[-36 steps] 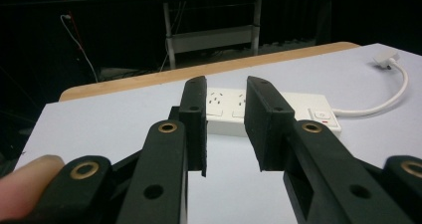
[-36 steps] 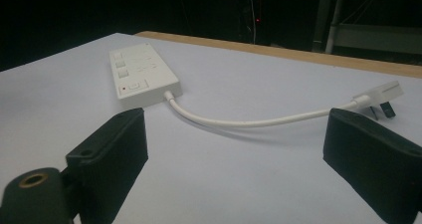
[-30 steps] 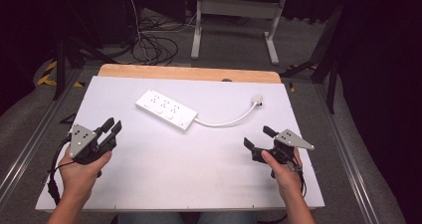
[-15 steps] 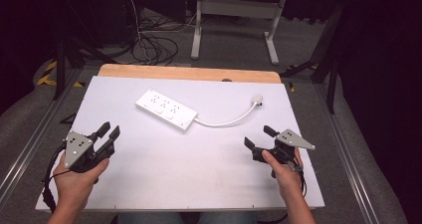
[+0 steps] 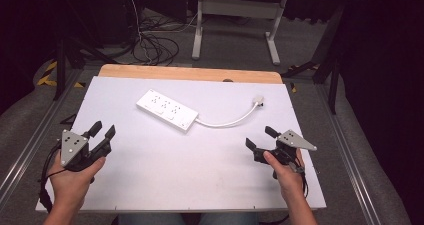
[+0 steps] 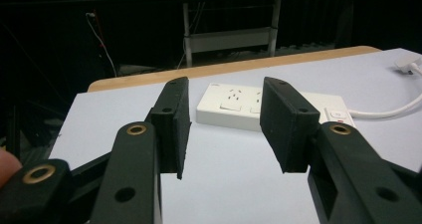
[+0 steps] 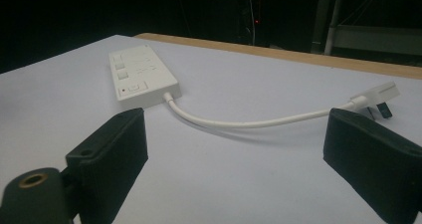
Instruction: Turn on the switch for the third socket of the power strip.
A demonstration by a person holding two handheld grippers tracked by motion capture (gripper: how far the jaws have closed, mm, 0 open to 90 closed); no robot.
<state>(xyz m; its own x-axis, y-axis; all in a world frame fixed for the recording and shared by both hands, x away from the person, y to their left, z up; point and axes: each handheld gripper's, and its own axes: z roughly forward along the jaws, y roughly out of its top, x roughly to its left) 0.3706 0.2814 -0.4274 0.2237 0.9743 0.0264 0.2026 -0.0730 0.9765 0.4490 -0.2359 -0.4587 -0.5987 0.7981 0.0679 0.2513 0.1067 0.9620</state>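
White plastic strip [image 5: 167, 110] lies far of centre on our matte table [image 5: 150, 185], its cord [image 5: 227, 122] curving right to the plug [image 5: 258, 101]. We hold left gripper [image 5: 102, 131] and right gripper [image 5: 260, 137] near, jaws apart, empty; we judge reaching comes next.

Left gripper view: our blocky pads [image 6: 171, 119] frame the strip [image 6: 239, 102].

Right gripper view: the smooth cord [image 7: 249, 122] and plug [image 7: 378, 97] lie ahead, so the plug suits our right.

The room is dim, and the light falls mostly on a white table [image 5: 150, 185] with a strip of bare wood [image 5: 190, 74] along its far edge. Grey carpet [image 5: 240, 55] covers the floor around it. Beyond stands a grey metal desk frame [image 5: 235, 15], with black cables [image 5: 155, 45] tangled on the floor to its left. Yellow-and-black tape [image 5: 50, 72] marks the floor at the left.
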